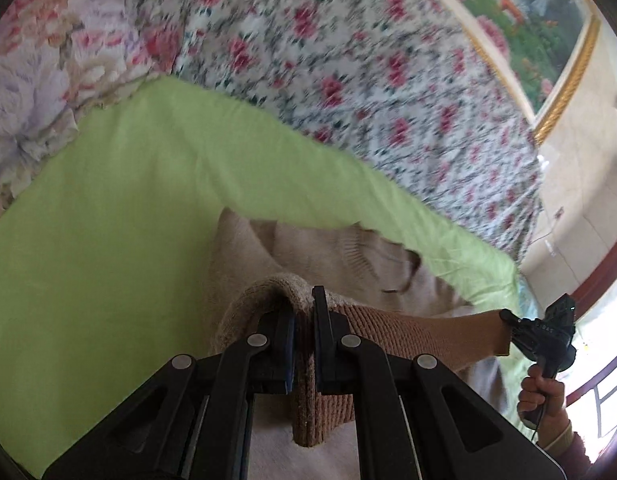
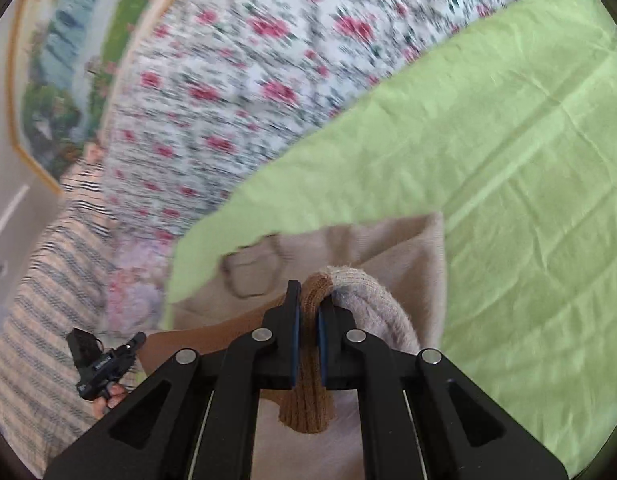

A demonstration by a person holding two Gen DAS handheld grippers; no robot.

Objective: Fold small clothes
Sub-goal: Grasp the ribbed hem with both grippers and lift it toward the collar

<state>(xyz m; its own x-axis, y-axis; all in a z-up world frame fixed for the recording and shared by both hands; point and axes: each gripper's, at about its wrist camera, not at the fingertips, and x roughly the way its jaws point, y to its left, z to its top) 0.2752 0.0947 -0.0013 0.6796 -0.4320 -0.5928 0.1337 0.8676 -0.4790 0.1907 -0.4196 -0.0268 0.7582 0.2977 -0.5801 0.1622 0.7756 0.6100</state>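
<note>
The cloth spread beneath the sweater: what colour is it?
The cloth is plain light green, clearest in the right wrist view.

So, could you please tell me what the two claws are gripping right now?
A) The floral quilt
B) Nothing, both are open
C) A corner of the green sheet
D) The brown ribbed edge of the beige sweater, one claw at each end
D: the left claw and the right claw are each shut on the brown ribbed edge of the beige sweater, lifted above the green sheet.
</note>
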